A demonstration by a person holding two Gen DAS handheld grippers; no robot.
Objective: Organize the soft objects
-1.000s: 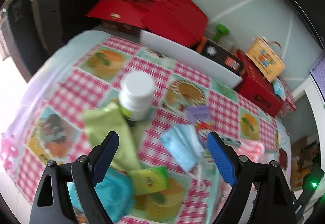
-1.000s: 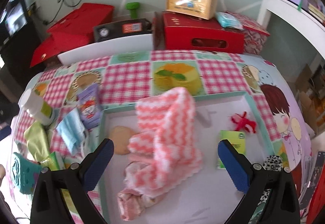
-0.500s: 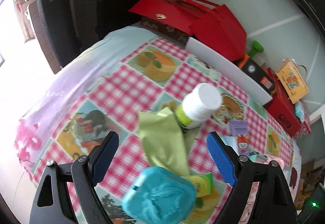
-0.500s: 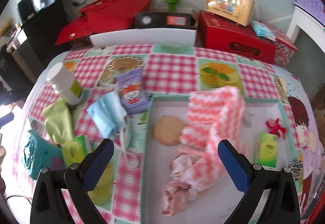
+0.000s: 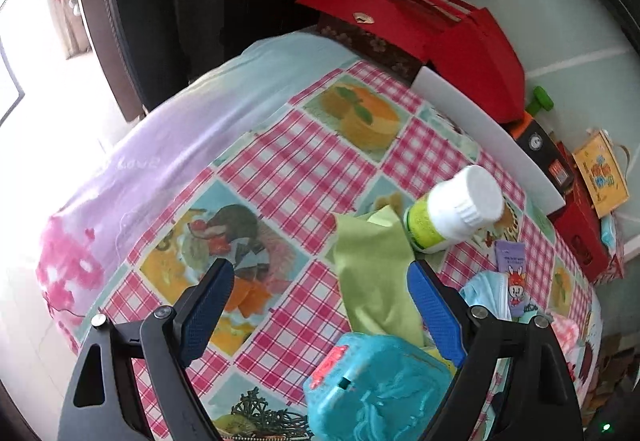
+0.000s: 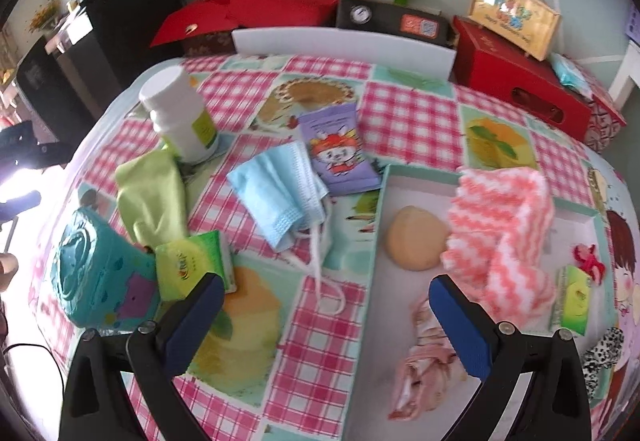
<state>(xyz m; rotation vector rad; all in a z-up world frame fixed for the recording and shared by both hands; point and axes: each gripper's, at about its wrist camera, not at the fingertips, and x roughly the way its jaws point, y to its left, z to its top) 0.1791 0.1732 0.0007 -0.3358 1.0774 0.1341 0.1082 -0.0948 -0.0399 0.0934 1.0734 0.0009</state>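
Entry: soft goods, sorting in progress.

Location of stock. We count a white tray [image 6: 362,241] on the right of the counter [image 5: 280,169], holding a pink-and-white knitted cloth [image 6: 504,225], a tan round puff [image 6: 414,237], a crumpled pink fabric [image 6: 424,357] and a green tissue pack [image 6: 572,301]. Left of the tray, on the checked cloth: a blue face mask [image 6: 280,193], a purple cartoon packet [image 6: 338,149], a green cloth [image 5: 372,273], a second green tissue pack [image 6: 192,261], a teal pouch [image 5: 376,389] and an upright white bottle [image 5: 452,209].

Risks. We judge the bottle the chief hazard: it stands touching the green cloth's far end, so dragging that cloth could topple it. The mask's loose ear loops trail toward the tray wall and could snag there. The teal pouch overlaps the green cloth's near end, so one grasp may lift both.

Pose. Left gripper [image 5: 320,305]: pitched steeply down over the green cloth and pouch, jaws wide apart, holding nothing. Right gripper [image 6: 324,315]: likewise angled down, straddling the tray's left wall, jaws spread, empty.
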